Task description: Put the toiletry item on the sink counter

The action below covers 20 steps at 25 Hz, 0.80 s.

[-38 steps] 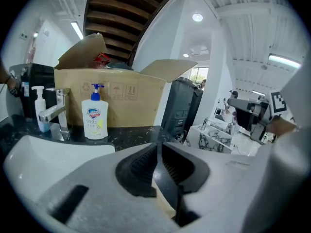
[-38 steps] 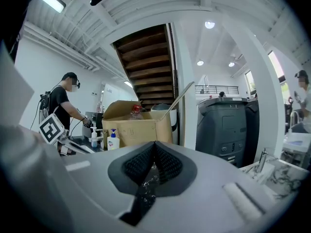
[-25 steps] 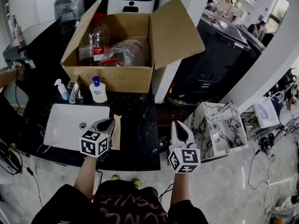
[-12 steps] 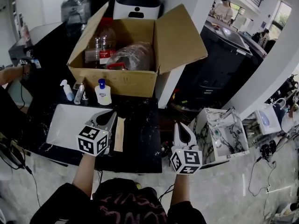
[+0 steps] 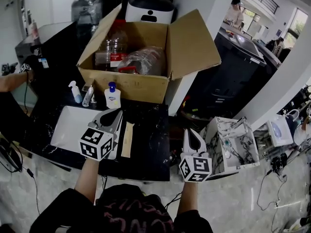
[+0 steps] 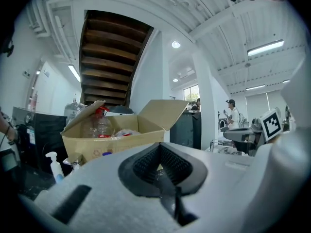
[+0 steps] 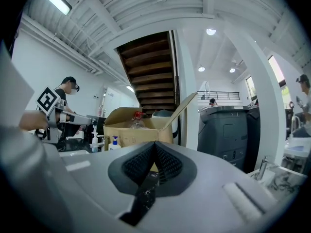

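- Head view: your left claw (image 5: 114, 114) and right claw (image 5: 193, 136) are both closed, ribbed pads together, empty.
- The white pump bottle (image 5: 112, 96) stands on the black marbled bench (image 5: 148, 135), before the cardboard box (image 5: 131, 85); its label is unreadable.

Open lab-style workspace, black sink counter (image 5: 146, 130), cardboard box (image 5: 131, 87), staircase (image 6: 114, 57) overhead, ceiling strip lights (image 6: 265, 47)
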### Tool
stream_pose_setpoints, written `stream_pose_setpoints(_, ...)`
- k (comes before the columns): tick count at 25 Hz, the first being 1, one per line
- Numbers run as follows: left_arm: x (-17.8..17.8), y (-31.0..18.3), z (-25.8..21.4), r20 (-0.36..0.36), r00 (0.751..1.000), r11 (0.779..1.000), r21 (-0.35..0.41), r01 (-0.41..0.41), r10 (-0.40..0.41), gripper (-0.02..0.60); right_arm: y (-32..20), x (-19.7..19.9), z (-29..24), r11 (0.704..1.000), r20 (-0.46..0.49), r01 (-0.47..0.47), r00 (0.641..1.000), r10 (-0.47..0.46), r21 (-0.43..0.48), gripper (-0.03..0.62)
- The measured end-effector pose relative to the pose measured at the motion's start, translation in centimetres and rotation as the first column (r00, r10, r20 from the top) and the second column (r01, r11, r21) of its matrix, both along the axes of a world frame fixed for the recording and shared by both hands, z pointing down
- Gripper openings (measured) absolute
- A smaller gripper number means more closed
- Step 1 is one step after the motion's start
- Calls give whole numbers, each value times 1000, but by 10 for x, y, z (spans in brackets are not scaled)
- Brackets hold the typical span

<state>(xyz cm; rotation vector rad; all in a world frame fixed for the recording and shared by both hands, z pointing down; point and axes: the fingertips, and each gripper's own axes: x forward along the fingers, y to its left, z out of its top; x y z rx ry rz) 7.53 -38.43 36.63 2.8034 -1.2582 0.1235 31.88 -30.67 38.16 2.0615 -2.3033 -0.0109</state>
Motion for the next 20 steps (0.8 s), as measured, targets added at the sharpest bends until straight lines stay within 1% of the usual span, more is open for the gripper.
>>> stream_pose_setpoints(4, -5, 2, -7, -4, 1000, 1000, 21, 10, -10, -2, 2, -1, -1, 1000, -21, -13, 1000, 13, -2, 11)
stream_pose_setpoints(10, -9, 5, -12, -8, 1000, 999, 38, 12, -12, -2, 3, -3, -2, 1000, -16, -18, 1000, 18, 0, 11)
stream_pose_setpoints(16, -12, 6, -9, -6, 1000, 999, 32, 15, -15, -2, 3, -6, 0, 1000, -17, -17, 1000, 16, -7, 11)
stream_pose_setpoints(20, -14, 6, -9, -17, 1000, 999, 36, 14, -13, -2, 2, -8, 0, 1000, -20, -18, 1000, 18, -3, 11)
